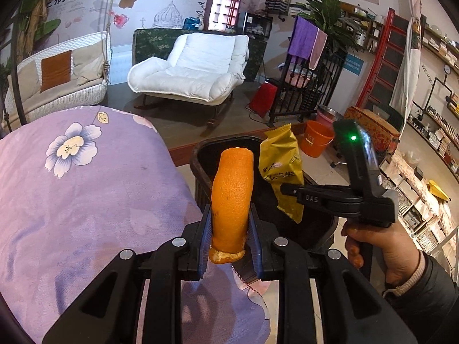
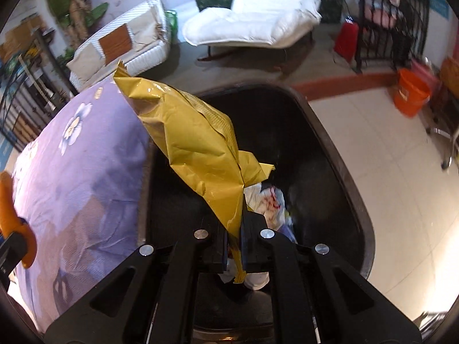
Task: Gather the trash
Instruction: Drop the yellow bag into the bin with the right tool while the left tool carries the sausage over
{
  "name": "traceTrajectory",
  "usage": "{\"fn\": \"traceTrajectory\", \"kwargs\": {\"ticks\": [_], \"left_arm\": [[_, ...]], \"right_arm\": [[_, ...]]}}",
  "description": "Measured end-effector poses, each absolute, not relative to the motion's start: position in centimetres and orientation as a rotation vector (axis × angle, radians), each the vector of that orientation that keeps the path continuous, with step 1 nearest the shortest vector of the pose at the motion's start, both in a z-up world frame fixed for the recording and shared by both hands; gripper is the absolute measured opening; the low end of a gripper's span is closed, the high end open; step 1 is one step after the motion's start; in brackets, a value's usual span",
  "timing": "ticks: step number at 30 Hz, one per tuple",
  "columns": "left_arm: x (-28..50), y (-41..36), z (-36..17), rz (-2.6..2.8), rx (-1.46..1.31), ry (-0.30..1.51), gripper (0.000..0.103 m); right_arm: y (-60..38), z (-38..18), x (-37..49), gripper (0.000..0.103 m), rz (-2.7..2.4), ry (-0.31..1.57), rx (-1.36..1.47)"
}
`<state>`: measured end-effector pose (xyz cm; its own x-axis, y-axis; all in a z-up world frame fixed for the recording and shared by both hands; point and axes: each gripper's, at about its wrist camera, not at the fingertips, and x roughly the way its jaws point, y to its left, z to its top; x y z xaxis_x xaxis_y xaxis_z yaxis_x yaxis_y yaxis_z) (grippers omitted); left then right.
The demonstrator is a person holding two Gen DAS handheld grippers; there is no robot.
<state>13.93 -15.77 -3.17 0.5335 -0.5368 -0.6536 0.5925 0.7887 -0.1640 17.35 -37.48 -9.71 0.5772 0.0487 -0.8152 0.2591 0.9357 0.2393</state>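
Observation:
My left gripper (image 1: 229,229) is shut on a long strip of orange peel (image 1: 231,197), held upright beside the near rim of a black trash bin (image 1: 198,163). My right gripper (image 2: 235,246) is shut on a crumpled yellow snack wrapper (image 2: 195,146) and holds it over the open bin (image 2: 338,154). The right gripper (image 1: 287,190) and the wrapper (image 1: 279,166) also show in the left wrist view, over the bin. Crumpled white trash (image 2: 266,200) lies inside the bin. The peel (image 2: 8,200) shows at the left edge of the right wrist view.
A table with a purple flowered cloth (image 1: 80,189) stands left of the bin, touching it. A white lounge chair (image 1: 195,68) and a wicker seat (image 1: 57,77) stand behind. An orange bucket (image 1: 317,140) sits on the tiled floor at the right, near shelves (image 1: 430,149).

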Motion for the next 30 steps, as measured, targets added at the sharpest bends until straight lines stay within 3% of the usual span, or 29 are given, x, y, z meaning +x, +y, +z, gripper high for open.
{"fn": "traceTrajectory", "kwargs": {"ticks": [4, 6, 8, 10, 18, 23, 30], "left_arm": [[13.9, -16.6, -3.4, -0.687, 0.090, 0.762, 0.024], [13.9, -17.1, -3.5, -0.693, 0.093, 0.770, 0.024], [13.8, -17.4, -3.6, -0.698, 0.097, 0.774, 0.024], [13.8, -17.7, -3.7, -0.705, 0.104, 0.780, 0.024], [14.1, -18.8, -4.0, -0.728, 0.105, 0.802, 0.024], [14.2, -20.0, -4.2, -0.752, 0.111, 0.809, 0.024], [14.4, -21.8, -4.8, -0.775, 0.133, 0.834, 0.024]], "right_arm": [[-37.6, -11.1, 17.7, 0.009, -0.135, 0.980, 0.373], [-37.3, -11.6, 17.7, 0.016, -0.140, 0.996, 0.375], [-37.3, -11.9, 17.7, 0.054, -0.149, 0.998, 0.384], [-37.3, -11.7, 17.4, 0.065, -0.168, 0.976, 0.380], [-37.5, -10.6, 16.5, 0.066, -0.174, 0.934, 0.380], [-38.1, -8.1, 14.8, 0.076, -0.208, 0.841, 0.354], [-39.9, -5.2, 12.3, 0.081, -0.289, 0.737, 0.341]]}}
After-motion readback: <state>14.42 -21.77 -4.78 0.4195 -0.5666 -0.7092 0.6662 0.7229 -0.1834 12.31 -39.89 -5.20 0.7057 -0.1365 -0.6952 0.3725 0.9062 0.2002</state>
